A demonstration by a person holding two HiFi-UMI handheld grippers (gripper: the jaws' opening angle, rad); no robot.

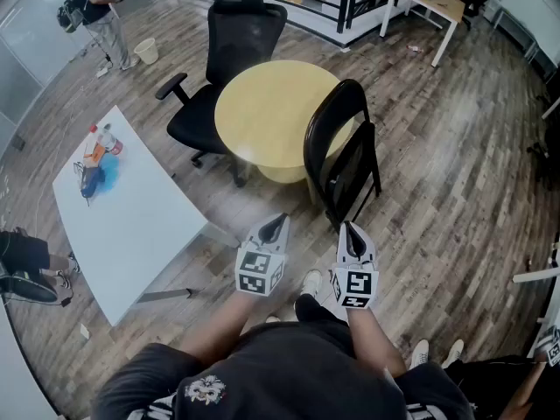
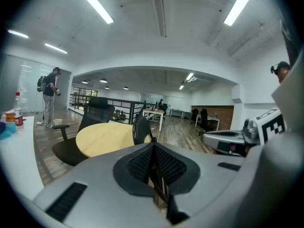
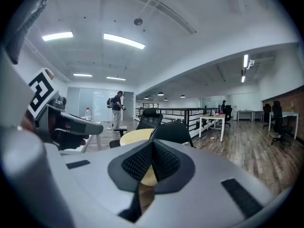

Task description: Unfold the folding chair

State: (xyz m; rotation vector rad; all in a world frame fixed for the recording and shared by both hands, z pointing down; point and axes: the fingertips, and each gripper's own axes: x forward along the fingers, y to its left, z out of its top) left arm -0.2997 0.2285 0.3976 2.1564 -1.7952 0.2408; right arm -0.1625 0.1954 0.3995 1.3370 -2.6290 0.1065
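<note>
Black folding chair point(image 1: 348, 171) ahead of both jaws, apart; left gripper point(image 1: 278, 222), right gripper point(image 1: 348, 231) jaws fully closed, empty.

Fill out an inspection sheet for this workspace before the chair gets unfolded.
Surface: wood-plank floor.
Job's things: black folding chair stands folded beside the round yellow table, untouched.
Clutter: bottles on the white table; black office chair at the round table.
Grippers: left gripper and right gripper both shut, empty, short of the folding chair.
Cables: nothing seen.
Surroundings: person standing far off, white desk by a railing.
</note>
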